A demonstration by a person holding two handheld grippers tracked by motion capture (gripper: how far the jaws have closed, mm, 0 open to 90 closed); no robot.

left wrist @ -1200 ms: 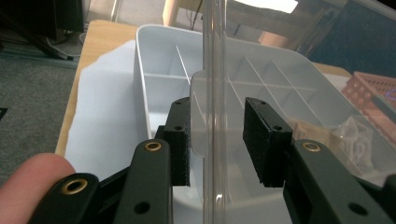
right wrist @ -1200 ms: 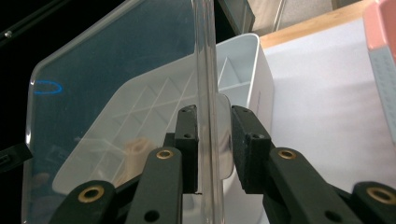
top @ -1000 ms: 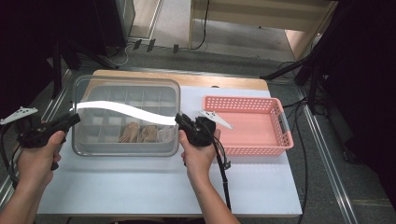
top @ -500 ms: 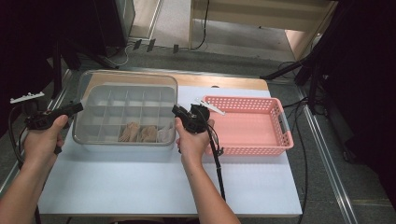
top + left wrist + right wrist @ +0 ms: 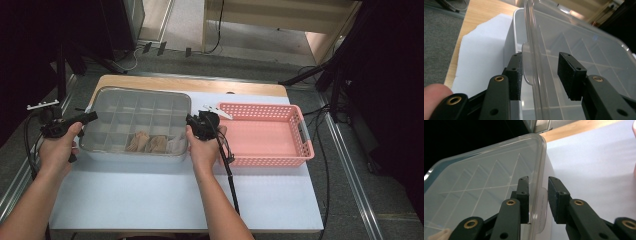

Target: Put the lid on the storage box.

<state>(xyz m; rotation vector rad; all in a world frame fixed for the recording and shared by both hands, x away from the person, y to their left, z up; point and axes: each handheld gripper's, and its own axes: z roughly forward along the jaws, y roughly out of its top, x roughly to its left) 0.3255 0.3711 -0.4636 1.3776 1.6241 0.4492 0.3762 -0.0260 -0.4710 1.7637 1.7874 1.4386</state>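
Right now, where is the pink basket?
In the high view the pink basket sits on the right side of the table, just right of the clear box and beside the right gripper.

text: none readable | labels: none | numbers: none | signs: none
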